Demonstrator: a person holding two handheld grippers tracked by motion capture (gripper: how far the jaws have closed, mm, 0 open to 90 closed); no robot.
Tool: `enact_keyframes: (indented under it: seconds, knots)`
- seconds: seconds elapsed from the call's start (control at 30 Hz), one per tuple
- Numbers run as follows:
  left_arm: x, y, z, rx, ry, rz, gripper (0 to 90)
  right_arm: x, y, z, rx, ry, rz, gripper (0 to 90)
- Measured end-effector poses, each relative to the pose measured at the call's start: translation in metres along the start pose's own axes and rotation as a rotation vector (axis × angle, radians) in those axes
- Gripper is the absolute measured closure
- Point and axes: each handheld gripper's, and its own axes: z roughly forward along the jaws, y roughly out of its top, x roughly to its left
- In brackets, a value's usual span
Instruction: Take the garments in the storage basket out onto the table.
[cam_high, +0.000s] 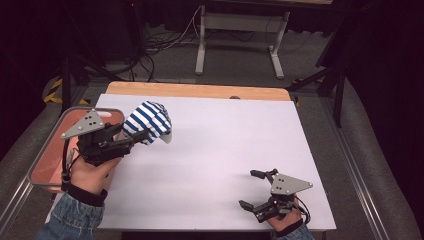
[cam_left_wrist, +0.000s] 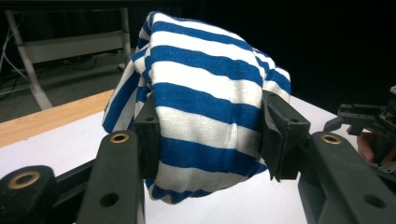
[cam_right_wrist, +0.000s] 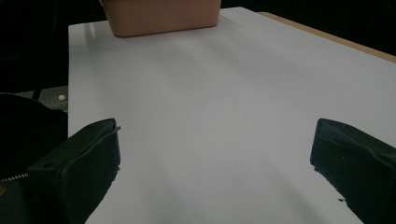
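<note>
Covering most of the high view, the desk has a white top with a strip of bare wood along its far edge. A pink bin with a grey rim sits at the desk's left edge; in the right gripper view it stands at the far end of the white surface.

Next in size is the cloth, striped blue and white and bunched into a rounded lump. It is held up off the desk over the left part of the white top, just beside the bin's right rim. In the left gripper view the cloth bulges between the two black jaws and hangs a little below them, with the white surface under it.

The left gripper is clamped on the cloth, jaws pressing into its two sides. A hand with a denim sleeve behind it holds this gripper, and the grey plate on top lies over the bin's near corner.

The right gripper rests low at the desk's near right corner, well apart from the cloth. Its jaws are spread wide with nothing between them; the right gripper view has bare white desk in the gap.
</note>
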Motion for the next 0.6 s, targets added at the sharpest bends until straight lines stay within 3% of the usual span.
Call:
enact_keyframes:
  seconds: [0.43,0.6]
  knots:
    - [-0.02,-0.009,0.03,0.009,-0.09,0.02,50.2,-0.001,0.0,0.0,0.0,0.0,0.001,2.1]
    - [-0.025,-0.019,0.043,-0.01,-0.132,0.002,50.1,-0.001,0.0,-0.001,0.001,0.0,0.0,2.1]
